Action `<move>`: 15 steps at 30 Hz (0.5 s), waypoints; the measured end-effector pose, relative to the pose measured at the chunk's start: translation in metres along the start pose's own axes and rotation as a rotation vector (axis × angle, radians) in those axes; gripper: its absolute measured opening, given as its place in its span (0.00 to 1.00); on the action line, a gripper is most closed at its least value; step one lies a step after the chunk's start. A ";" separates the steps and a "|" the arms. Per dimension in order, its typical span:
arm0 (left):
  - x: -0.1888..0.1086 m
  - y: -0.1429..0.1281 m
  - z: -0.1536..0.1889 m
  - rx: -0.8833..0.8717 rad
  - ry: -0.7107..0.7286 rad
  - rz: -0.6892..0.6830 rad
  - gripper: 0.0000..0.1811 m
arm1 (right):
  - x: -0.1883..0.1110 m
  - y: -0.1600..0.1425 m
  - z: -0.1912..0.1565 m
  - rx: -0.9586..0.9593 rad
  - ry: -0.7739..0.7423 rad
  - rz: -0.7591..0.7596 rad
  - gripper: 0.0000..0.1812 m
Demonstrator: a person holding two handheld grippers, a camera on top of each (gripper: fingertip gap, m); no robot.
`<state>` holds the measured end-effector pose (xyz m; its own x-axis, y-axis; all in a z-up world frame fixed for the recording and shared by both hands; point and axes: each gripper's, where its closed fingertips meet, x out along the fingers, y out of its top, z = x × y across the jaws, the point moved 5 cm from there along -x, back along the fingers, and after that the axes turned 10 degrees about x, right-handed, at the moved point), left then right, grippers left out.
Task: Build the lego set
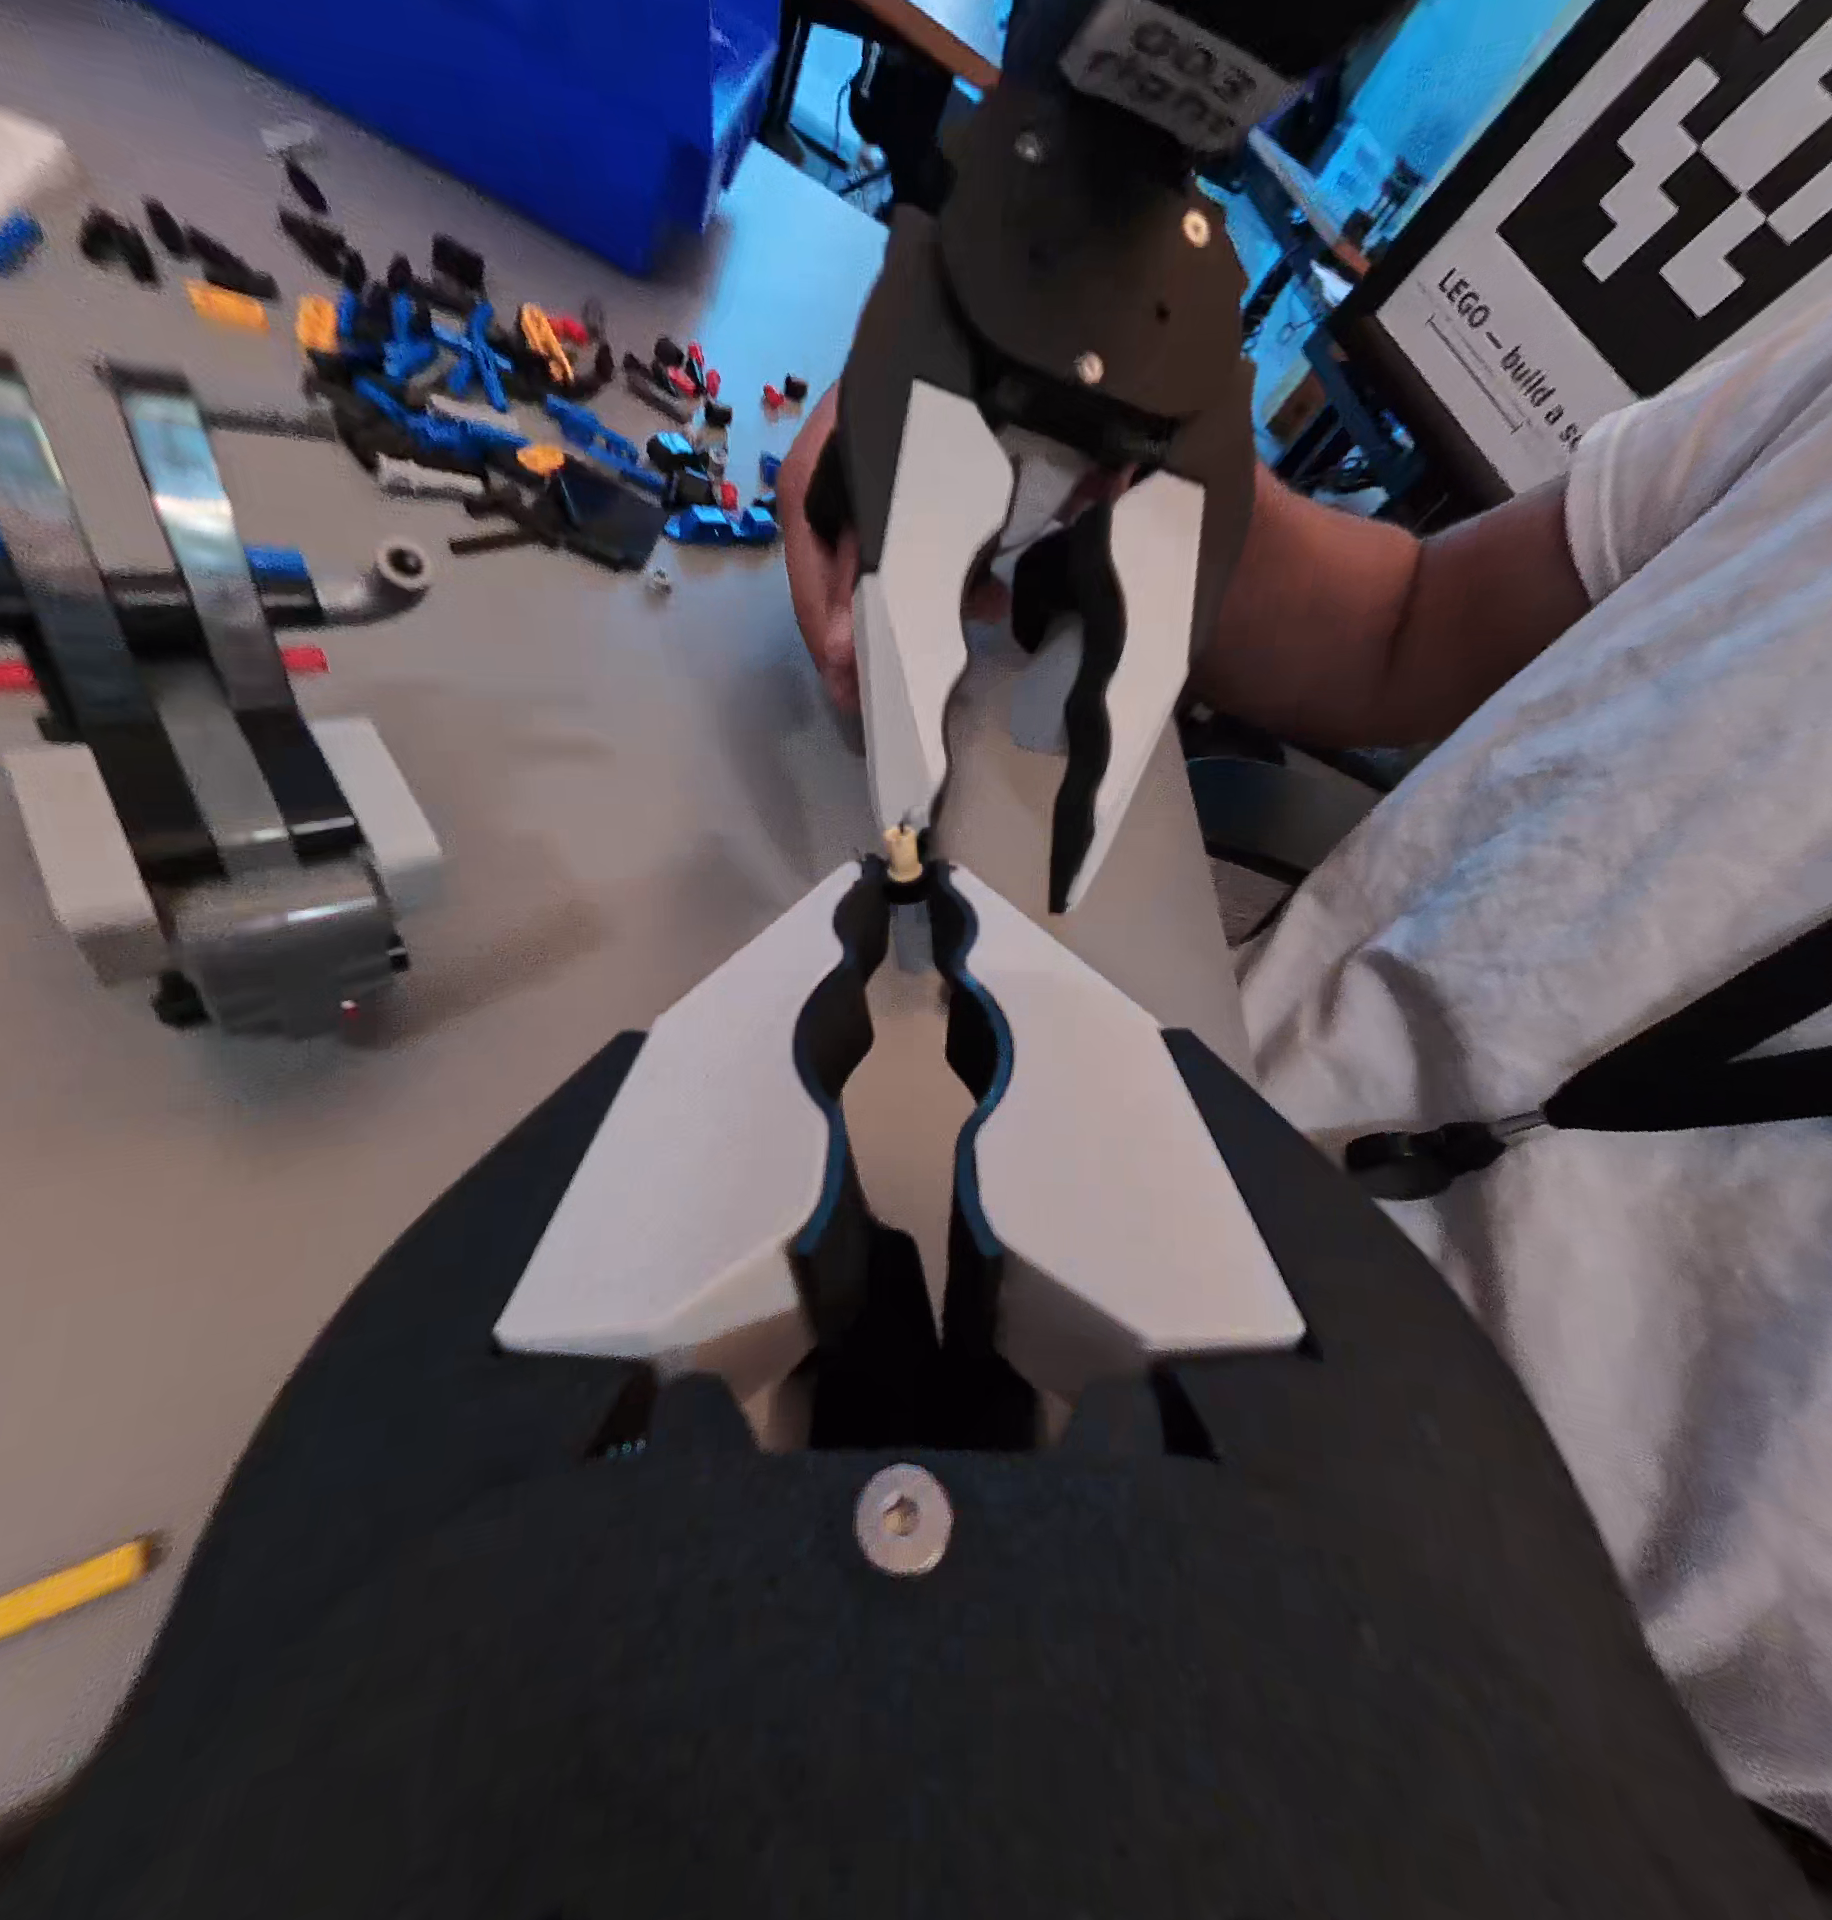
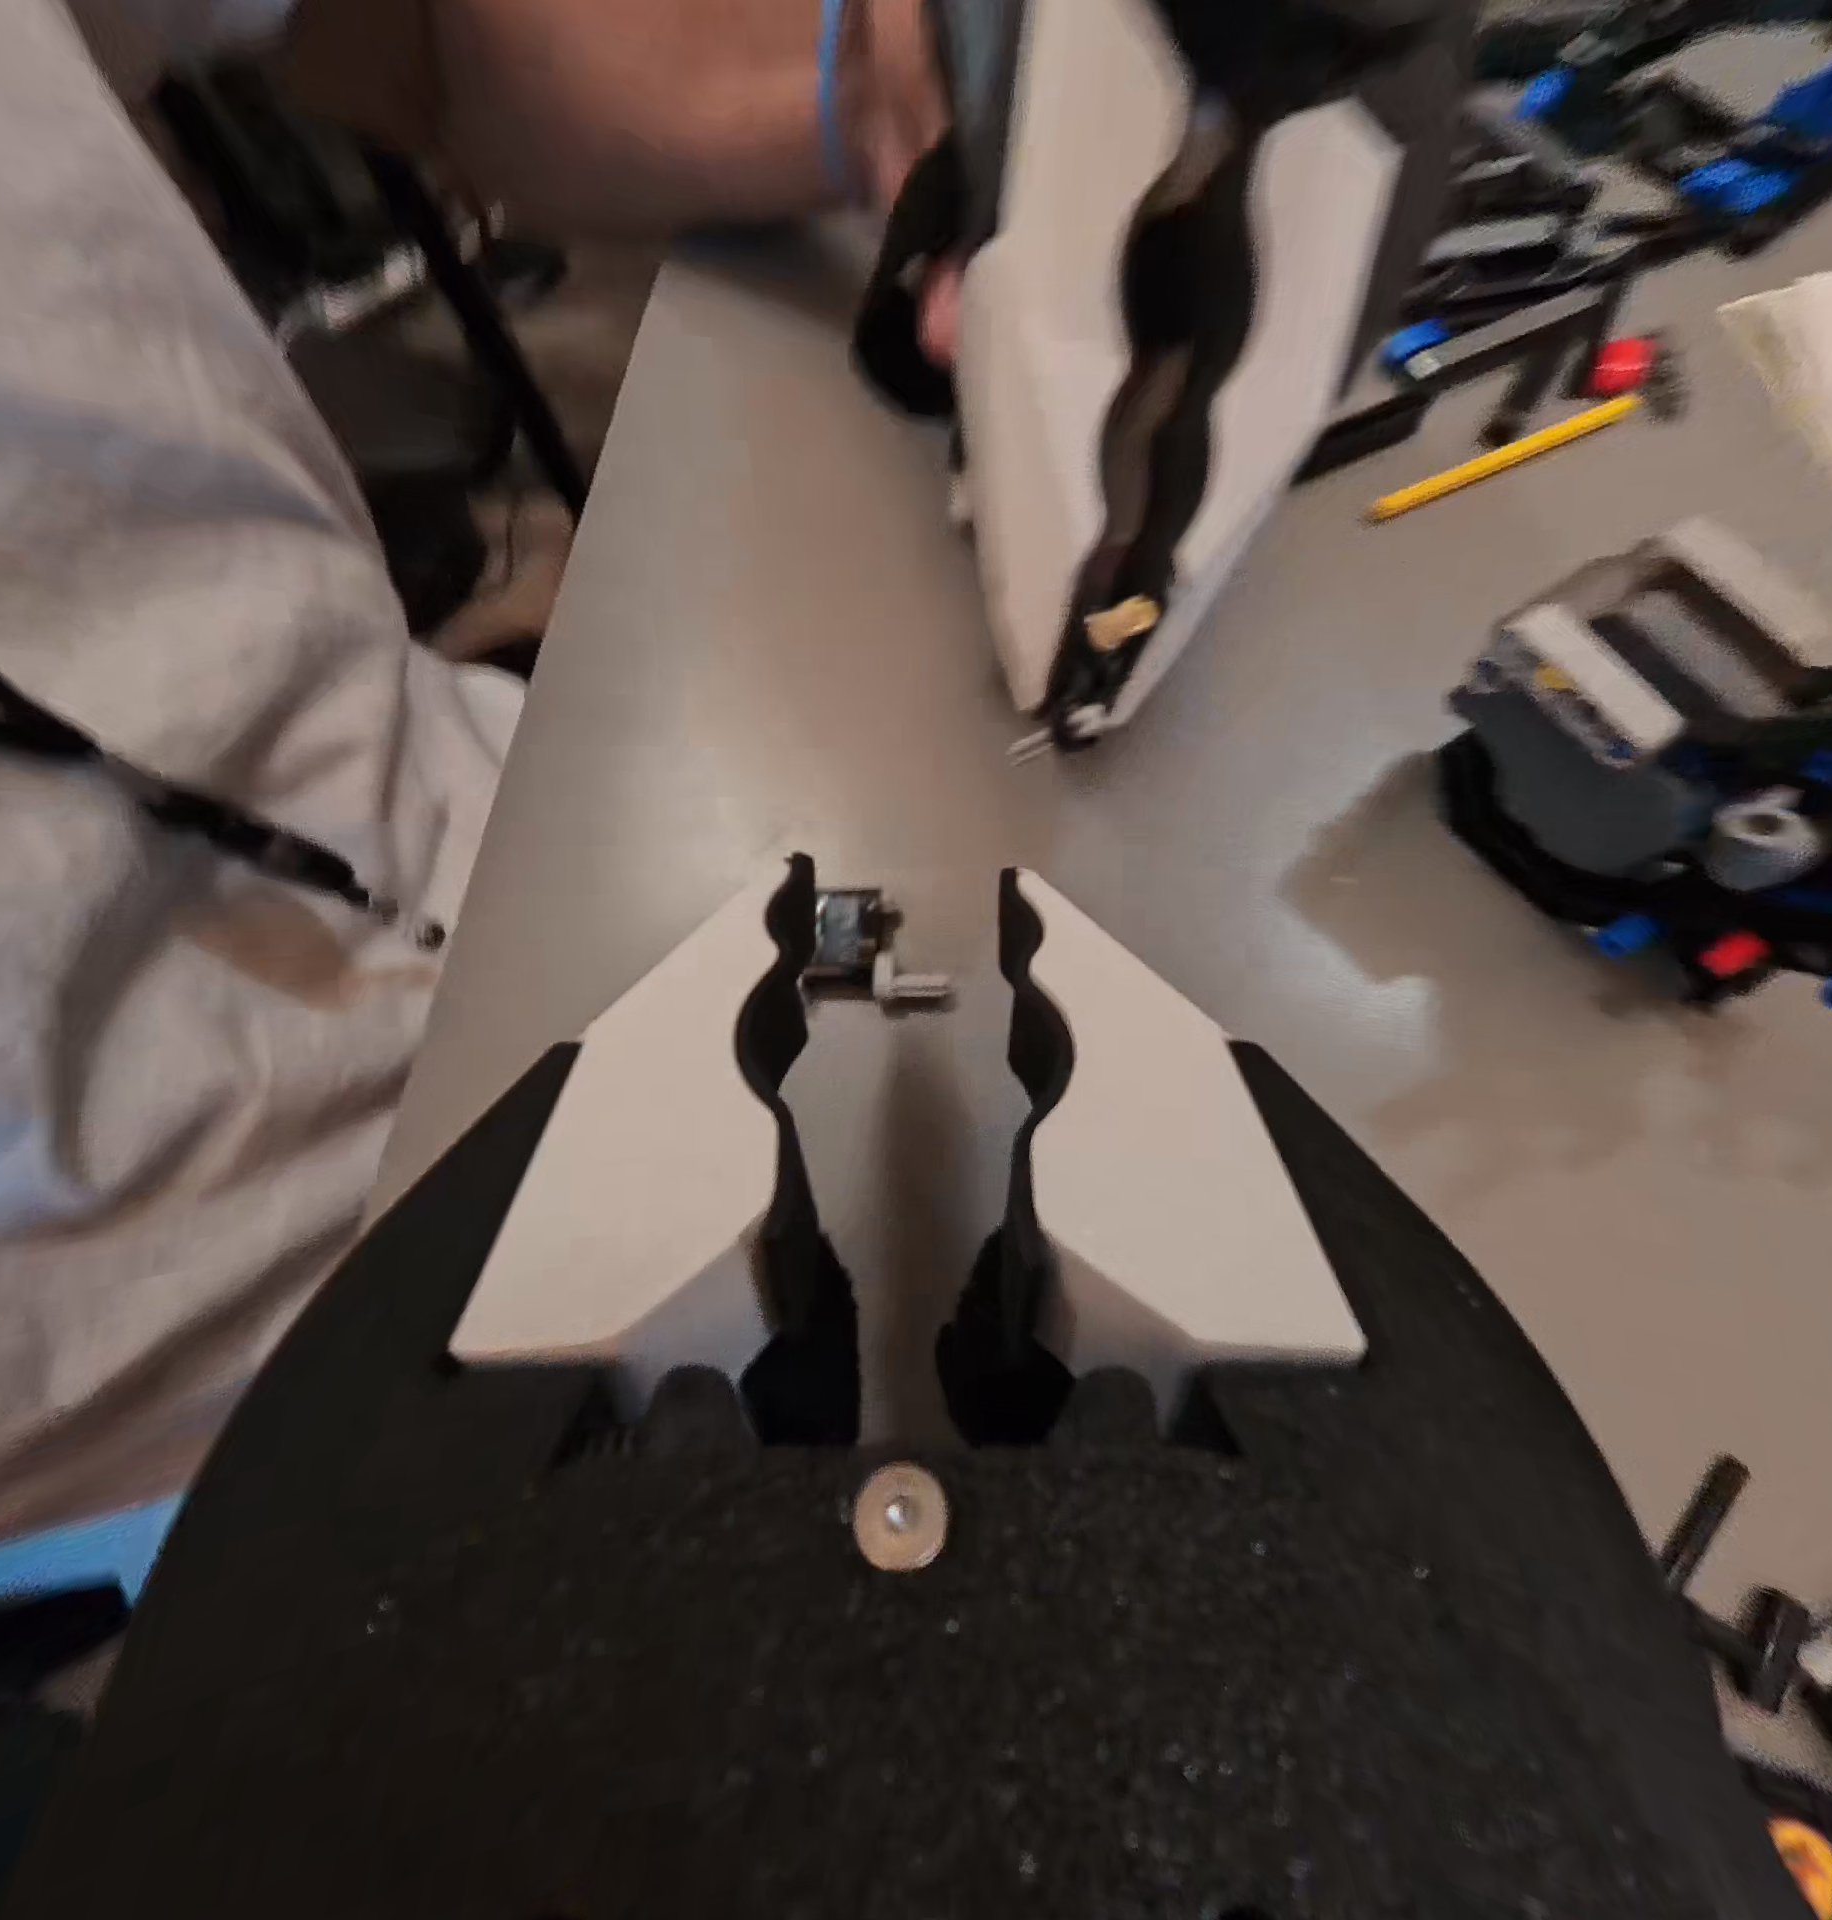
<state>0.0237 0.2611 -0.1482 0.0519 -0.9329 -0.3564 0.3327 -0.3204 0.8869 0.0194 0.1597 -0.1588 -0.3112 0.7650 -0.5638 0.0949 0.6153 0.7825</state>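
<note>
Tan lego pin (image 1: 903, 854) pinched at left gripper (image 1: 904, 883) fingers' tips, long axis prob. pointing fwd, right gripper (image 2: 904, 883) fingers spread.

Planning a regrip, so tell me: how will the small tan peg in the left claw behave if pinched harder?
The tan peg looks rigid and light. Held only at the left claw tips, it may pivot or pop out.

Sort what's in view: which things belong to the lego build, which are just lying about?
In the job:
- left claw, shut on tan peg
- right claw, open beside small grey piece
- half-built model
- loose brick pile

Lying about:
- yellow pencil
- blue bin
- marker board
</note>
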 end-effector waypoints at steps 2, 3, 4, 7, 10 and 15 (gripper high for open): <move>0.000 0.002 0.002 0.058 0.022 0.003 0.03 | -0.010 0.011 0.010 0.096 -0.047 0.131 0.16; 0.001 0.003 0.005 0.080 0.021 0.006 0.03 | -0.012 0.015 0.011 0.124 -0.029 0.181 0.15; 0.002 0.004 0.006 0.100 0.024 0.009 0.03 | -0.013 0.018 0.009 0.145 0.000 0.218 0.14; 0.005 0.008 0.012 0.124 0.006 0.033 0.03 | -0.011 0.021 0.004 0.149 0.030 0.245 0.09; 0.006 0.009 0.015 0.130 0.000 0.039 0.03 | -0.012 0.022 0.004 0.120 0.006 0.259 0.04; 0.007 0.010 0.019 0.164 0.023 0.047 0.03 | -0.013 0.021 0.003 0.122 0.031 0.262 0.03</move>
<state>0.0097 0.2479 -0.1363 0.0860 -0.9440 -0.3186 0.1717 -0.3010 0.9380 0.0284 0.1628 -0.1360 -0.2892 0.8959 -0.3371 0.2883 0.4173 0.8618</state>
